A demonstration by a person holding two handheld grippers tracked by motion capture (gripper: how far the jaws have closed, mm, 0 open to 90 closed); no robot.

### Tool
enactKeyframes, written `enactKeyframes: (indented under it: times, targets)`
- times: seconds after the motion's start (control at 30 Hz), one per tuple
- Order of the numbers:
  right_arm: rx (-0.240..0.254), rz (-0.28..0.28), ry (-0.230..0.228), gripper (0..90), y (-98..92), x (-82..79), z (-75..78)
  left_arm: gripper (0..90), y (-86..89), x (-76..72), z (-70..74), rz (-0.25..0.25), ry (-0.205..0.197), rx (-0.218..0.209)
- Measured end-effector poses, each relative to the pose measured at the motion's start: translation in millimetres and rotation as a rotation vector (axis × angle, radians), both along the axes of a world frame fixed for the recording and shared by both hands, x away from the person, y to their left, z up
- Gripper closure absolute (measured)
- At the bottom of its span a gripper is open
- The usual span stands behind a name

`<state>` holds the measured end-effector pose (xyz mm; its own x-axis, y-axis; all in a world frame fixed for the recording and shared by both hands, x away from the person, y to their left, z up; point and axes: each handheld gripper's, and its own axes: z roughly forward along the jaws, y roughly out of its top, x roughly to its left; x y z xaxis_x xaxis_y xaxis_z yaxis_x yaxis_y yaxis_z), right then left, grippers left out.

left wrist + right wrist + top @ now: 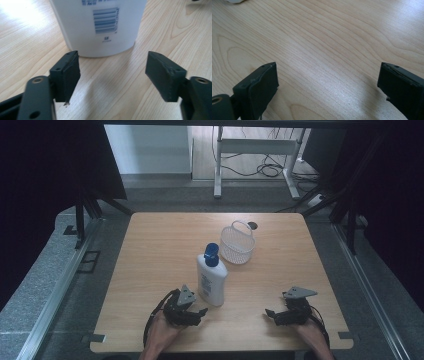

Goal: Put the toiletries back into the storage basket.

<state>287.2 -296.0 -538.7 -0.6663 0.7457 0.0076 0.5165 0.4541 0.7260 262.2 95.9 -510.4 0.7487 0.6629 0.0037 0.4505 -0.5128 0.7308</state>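
Standing upright near the middle of the wooden table (150,270), the white lotion bottle (212,281) with its blue cap (212,254) is the thing I am working on; it sits just beyond my left gripper (199,312), whose jaws are spread wide with nothing between them, the pads short of the bottle's base. In the left gripper view the bottle (100,25) shows its barcode side, base flat on the wood, aligned roughly between my two pads (67,75). My right gripper (272,315) rests well apart to the right, jaws likewise parted and empty, over bare wood grain. Risks, as I judge them: the bottle is tall and narrow-footed, so a push from one pad arriving first could tip it toward the basket; its smooth curved wall could also slip out of a low or off-centre pinch. Containers: the white mesh basket (237,244), handle up, stands just behind and to the right of the bottle, apart from it, and looks empty; the bottle's contents cannot be seen through its opaque wall.
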Motion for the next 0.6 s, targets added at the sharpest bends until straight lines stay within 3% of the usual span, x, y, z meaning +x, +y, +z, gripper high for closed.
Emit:
enactKeyframes:
  times: [0.23,0.6]
  targets:
    - [-0.002,0.016,-0.009,3.3,2.7,-2.2,3.9,14.1,7.6,-4.6,-5.2,0.037,0.012,0.014]
    - [-0.016,0.054,-0.037,1.5,12.2,-6.4,13.0,12.0,21.1,-12.8,-12.6,0.075,0.047,-0.002]
